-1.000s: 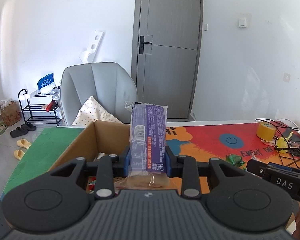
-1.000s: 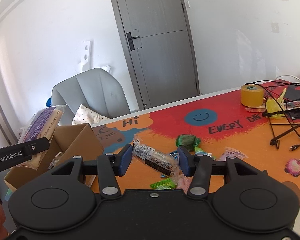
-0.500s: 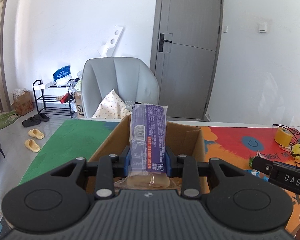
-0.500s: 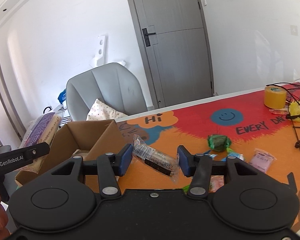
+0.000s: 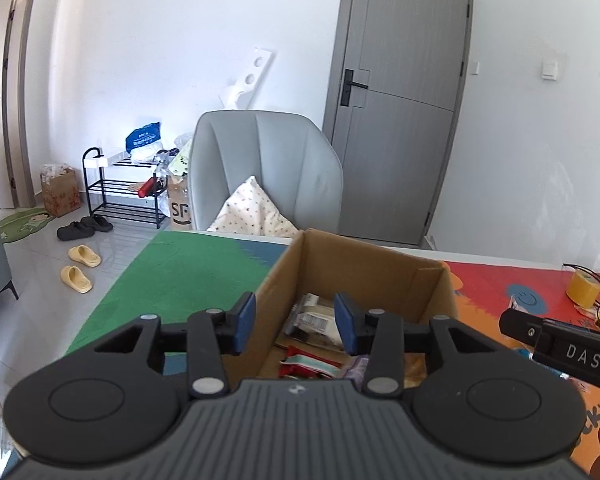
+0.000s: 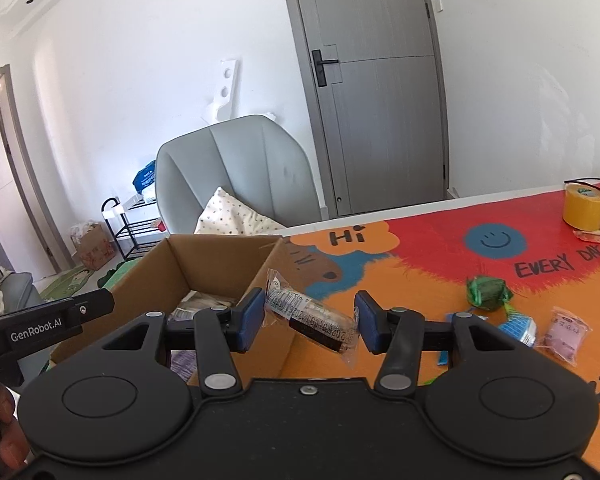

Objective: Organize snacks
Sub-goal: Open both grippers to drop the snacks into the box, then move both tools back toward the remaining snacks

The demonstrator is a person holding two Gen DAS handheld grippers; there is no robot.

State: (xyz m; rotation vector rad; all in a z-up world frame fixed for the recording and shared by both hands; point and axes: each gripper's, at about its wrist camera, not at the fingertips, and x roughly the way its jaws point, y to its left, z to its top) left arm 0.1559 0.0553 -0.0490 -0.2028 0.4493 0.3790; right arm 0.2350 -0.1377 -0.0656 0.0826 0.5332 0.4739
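Low in the left wrist view, the left gripper (image 5: 295, 322) hung over the cardboard box (image 5: 384, 266) with its jaws opening and nothing between them. A second earlier those pads had clamped an upright purple snack pack; its purple edge now lay inside the box at the lower centre of the frame, beside a red-and-white packet (image 5: 310, 365). That release put 1 more snack away and freed this gripper for another pick.

In the right wrist view, the right gripper (image 6: 310, 320) kept its pads pressed on a clear-wrapped snack bar (image 6: 314, 318), held slantwise just right of the box (image 6: 220, 262), as it had throughout the last second. By the look of it, this bar was next to go in.

Further out on the bright printed table mat (image 6: 420, 248), several snacks waited at the right of the frame: a green wrapped piece (image 6: 487, 290), a blue-and-white packet (image 6: 518, 328) and a pink sachet (image 6: 568, 332). A yellow tape roll (image 6: 584, 208) stood at the far right edge. Beyond the table were a grey chair (image 6: 240, 168) with a spotted cushion (image 6: 232, 216), a grey door (image 6: 376, 92) and white walls.
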